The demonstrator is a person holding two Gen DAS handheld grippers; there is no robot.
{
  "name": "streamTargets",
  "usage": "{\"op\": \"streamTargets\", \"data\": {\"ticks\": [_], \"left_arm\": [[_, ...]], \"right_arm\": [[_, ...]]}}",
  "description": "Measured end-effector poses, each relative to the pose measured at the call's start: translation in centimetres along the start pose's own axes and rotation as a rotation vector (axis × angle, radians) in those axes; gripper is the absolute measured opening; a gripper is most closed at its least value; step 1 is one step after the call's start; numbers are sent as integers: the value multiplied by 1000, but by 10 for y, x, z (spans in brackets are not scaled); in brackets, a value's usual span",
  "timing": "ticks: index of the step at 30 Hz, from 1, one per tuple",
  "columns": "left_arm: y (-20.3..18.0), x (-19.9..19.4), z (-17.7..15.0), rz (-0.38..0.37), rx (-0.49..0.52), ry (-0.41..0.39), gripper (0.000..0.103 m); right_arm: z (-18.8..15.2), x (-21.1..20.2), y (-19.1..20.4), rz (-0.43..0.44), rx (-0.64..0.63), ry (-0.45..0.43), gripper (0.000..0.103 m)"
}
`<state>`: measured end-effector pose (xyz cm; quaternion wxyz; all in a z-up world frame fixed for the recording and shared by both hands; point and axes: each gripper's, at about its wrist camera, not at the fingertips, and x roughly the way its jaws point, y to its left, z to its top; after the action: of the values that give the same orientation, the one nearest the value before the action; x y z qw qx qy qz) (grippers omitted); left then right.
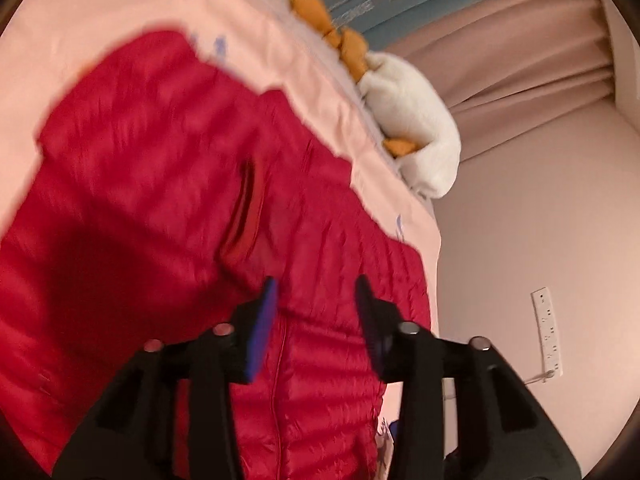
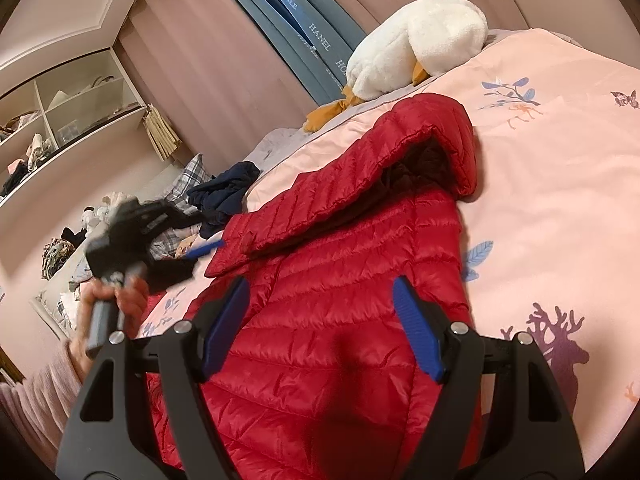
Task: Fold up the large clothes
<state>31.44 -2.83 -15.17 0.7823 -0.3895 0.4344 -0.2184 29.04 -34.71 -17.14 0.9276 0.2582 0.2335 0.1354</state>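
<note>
While red jacket [image 2: 340, 320] lay flat on bed [image 2: 560, 200] near toy goose [image 2: 416, 44], both grippers' fingers were apart, empty. Best next: grab hood edge, fold down flat.

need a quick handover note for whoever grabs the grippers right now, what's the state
Left gripper: open, nothing between the pads, over the red jacket.
Right gripper: open, empty, above the jacket's lower part.
Jacket lies spread on the pink duvet, hood towards the plush goose. One side is already folded in over the body.
Left: the remaining folds. A heap of other clothes sits past the jacket's far edge.
</note>
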Motion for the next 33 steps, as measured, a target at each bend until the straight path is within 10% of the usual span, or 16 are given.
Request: {"op": "streamTargets", "data": {"ticks": [9, 30, 33], "left_arm": [[20, 58, -16, -74, -124, 117, 44], [17, 75, 5, -164, -191, -39, 59], [8, 72, 14, -104, -139, -65, 29]], "right_arm": [[0, 1, -1, 7, 4, 6, 77], [-2, 5, -3, 18, 11, 27, 77], [-2, 7, -3, 20, 12, 36, 77]]}}
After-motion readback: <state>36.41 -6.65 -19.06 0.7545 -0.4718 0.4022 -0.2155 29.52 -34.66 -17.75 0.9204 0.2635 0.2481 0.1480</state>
